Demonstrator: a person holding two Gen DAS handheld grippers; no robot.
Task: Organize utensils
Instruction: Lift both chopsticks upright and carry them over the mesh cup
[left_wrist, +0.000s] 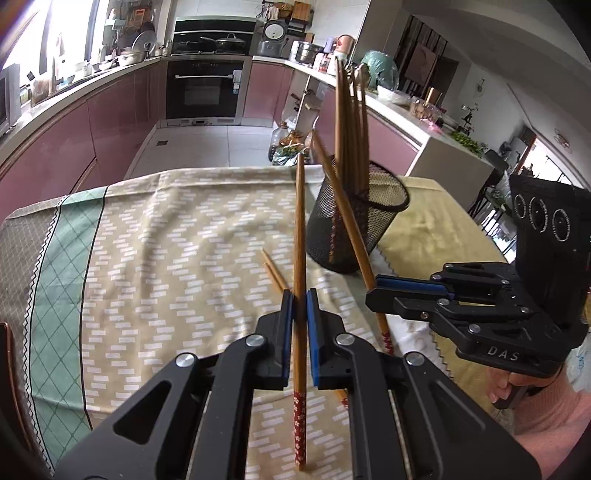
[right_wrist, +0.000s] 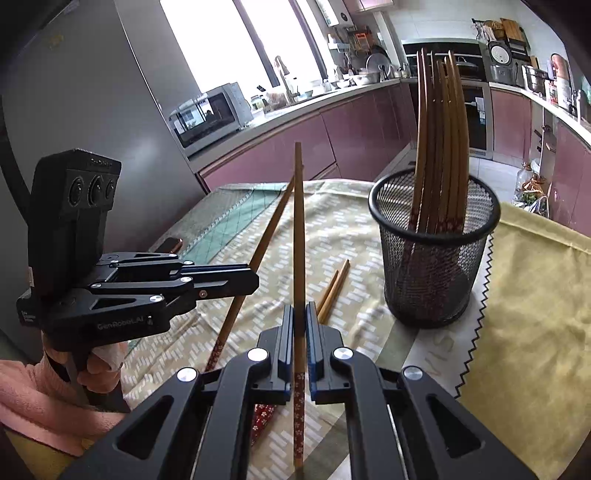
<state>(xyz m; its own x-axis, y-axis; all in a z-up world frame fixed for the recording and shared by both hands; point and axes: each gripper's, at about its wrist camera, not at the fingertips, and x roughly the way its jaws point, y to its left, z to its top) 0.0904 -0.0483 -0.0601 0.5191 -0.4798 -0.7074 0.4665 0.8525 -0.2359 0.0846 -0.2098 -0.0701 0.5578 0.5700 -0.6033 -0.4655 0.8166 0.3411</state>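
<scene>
Pointing upward, both gripped chopsticks (left_wrist: 300, 236)

Most of the patterned cloth (left_wrist: 155, 236) toward the table's left edge lies bare before me, so there is open room to sweep there. Near the far right corner the black mesh cup (right_wrist: 436, 258) stands in the way, its chopsticks (right_wrist: 439, 140) rising tall above the rim (they crowd one side, the other half of the mouth is free). Two loose chopsticks (right_wrist: 332, 291) lie flat just beside the cup.
</scene>
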